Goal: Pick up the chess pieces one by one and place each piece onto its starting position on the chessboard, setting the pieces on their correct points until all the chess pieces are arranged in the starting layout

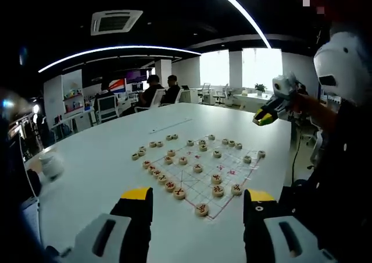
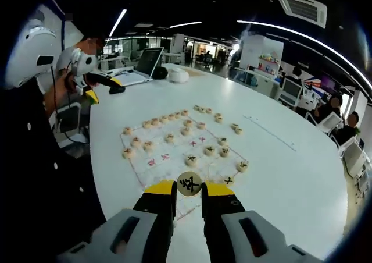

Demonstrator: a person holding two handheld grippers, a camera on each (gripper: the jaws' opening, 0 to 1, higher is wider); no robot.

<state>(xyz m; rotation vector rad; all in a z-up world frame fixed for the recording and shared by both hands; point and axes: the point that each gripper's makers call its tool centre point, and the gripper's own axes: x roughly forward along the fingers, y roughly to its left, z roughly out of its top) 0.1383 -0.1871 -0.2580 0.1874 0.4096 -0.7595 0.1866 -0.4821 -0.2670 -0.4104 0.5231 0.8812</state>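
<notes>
While carrying one chess piece (image 2: 189, 183) clenched in the right gripper (image 2: 189, 188) above the chessboard (image 2: 152, 169) near the counter (image 2: 279, 176) edge, about halfway done; left gripper (image 1: 197, 200) jaws released, holding nothing

Left gripper (image 1: 199, 200) jaws wide apart, nothing between them, above white table (image 1: 104, 152) short of chessboard (image 1: 203, 173). Round wooden pieces (image 1: 179, 192) sit on the board, more loose beyond it. Right gripper (image 1: 273, 107) held high at right, state unclear.
</notes>
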